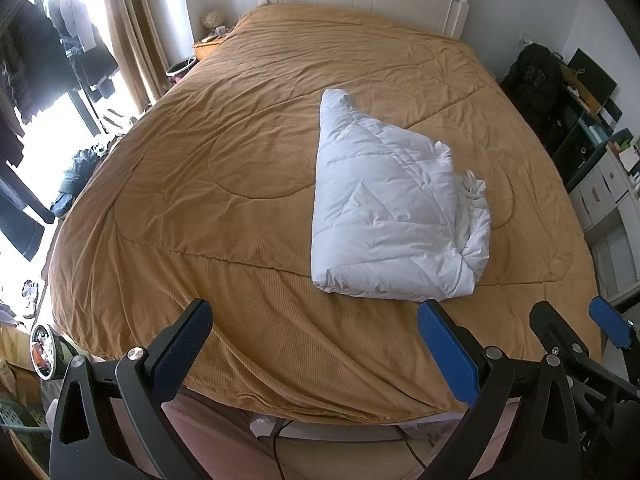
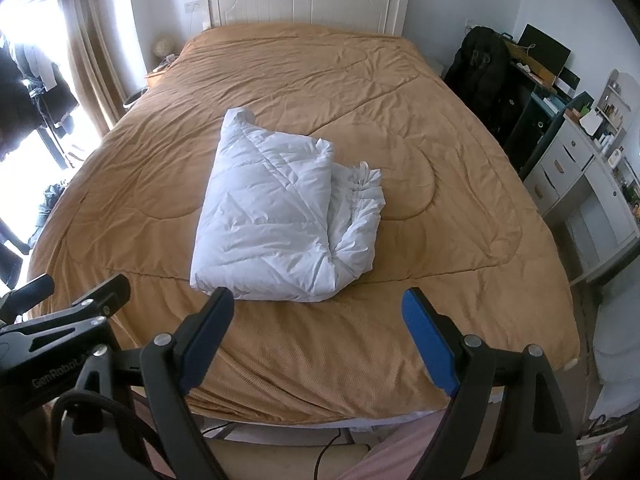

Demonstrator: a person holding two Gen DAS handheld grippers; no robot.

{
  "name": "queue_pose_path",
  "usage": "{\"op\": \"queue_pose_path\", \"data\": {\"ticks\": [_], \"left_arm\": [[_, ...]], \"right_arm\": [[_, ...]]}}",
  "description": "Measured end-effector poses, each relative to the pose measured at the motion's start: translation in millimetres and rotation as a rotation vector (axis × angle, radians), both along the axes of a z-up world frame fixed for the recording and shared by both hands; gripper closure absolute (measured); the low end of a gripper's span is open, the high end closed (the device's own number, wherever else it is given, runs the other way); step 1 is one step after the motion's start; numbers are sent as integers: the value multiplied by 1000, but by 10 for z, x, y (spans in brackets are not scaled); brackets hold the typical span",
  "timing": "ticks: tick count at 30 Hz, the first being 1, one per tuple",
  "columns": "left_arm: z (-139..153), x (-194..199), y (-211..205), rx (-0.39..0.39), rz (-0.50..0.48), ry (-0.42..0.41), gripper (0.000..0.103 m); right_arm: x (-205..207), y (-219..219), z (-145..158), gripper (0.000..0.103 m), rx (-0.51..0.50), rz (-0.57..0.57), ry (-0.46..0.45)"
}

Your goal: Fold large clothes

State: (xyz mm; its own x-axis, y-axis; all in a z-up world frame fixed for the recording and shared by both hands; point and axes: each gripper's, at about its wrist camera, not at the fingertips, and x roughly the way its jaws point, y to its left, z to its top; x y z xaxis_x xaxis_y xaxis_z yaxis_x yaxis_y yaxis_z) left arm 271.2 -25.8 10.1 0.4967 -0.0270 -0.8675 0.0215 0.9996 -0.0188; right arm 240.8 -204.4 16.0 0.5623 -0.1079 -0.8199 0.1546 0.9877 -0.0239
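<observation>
The white puffy coat (image 2: 276, 208) lay folded up in a thick bundle on the brown bed cover (image 2: 420, 320), a bit past the foot end and near the middle of the bed. Its loose frilly edge stuck out on the right side of the bundle. It looked like the folding was nearly done or all done (that is only my guess).

The left gripper (image 1: 316, 328) and the right gripper (image 2: 318, 312) hung side by side over the foot of the bed. Both had their jaws spread wide, with nothing in them. Neither one touched the coat, probably because it was meant to be left alone.

The cover was soft and wrinkly. Behind it stood a white headboard (image 2: 308, 0). Curtains (image 2: 86, 40) hung by a bright window, and white drawers (image 2: 568, 168) stood at the right.
</observation>
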Motion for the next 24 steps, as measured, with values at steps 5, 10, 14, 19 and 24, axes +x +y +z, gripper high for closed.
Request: {"op": "queue_pose_path", "data": {"ticks": [5,10,14,19,24], "left_arm": [[8,-7,-12,-3,2,1,1],[13,-7,-17,-4,1,2,1],[8,-15,-25,-7,4,6,1],[2,-27,-46,-7,6,10,1],[2,-25,-35,-9,6,10,1]], "right_arm": [[10,-2,-6,17,-7,4,5],[1,-1,-10,17,-12,5,4],[3,-6,-12,17,-11,5,8],[-6,-6,-13,17,-10,4,13],[-16,-4,-24,17,-8,2,16]]}}
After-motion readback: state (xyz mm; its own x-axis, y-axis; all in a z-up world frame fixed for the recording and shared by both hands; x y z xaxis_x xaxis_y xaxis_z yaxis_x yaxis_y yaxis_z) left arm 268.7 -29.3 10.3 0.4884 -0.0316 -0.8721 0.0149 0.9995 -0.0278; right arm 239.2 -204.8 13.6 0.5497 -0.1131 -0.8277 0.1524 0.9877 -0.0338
